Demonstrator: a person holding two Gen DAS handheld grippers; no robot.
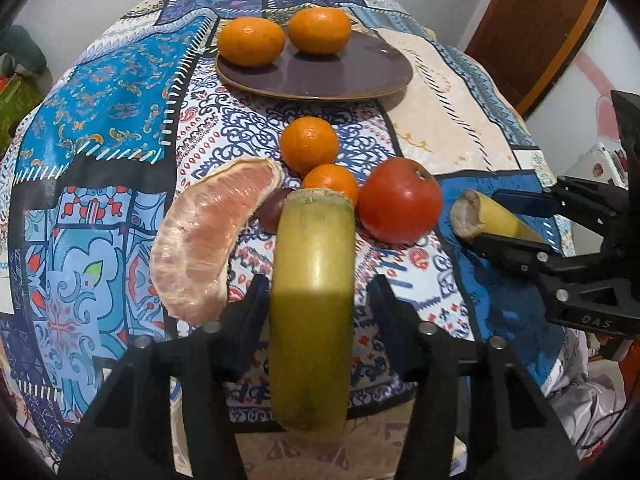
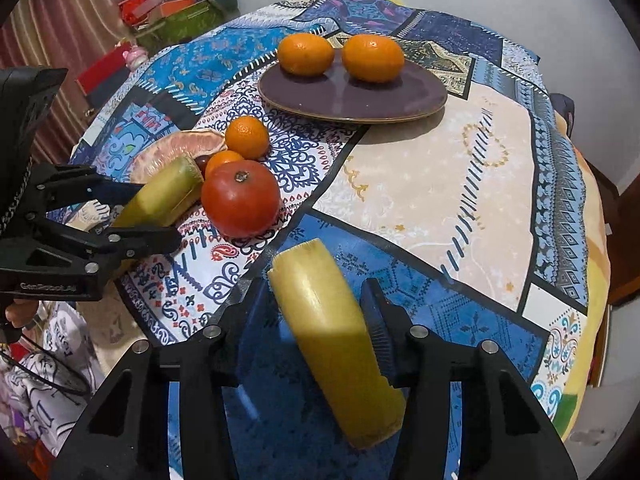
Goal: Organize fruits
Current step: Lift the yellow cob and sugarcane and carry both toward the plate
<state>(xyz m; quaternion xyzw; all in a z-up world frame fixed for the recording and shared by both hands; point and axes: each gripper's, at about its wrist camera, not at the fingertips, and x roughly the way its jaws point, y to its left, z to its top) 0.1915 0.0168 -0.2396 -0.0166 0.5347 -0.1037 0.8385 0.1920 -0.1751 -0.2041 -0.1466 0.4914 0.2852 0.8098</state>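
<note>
Covering the table, a patchwork cloth (image 2: 420, 184) meets white wall (image 2: 500, 4).

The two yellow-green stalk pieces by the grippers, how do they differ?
The piece by the left gripper is greener; the piece by the right gripper is paler yellow. The left piece points straight between its fingers; the right piece lies slanted. The left one sits beside the tomato; the right lies apart. Both are cut cylinders between closing jaws.

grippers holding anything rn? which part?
Left gripper straddles a yellow-green stalk piece mid-length; right gripper straddles a second stalk piece mid-length. Whether either has firm pad contact cannot be told.
</note>
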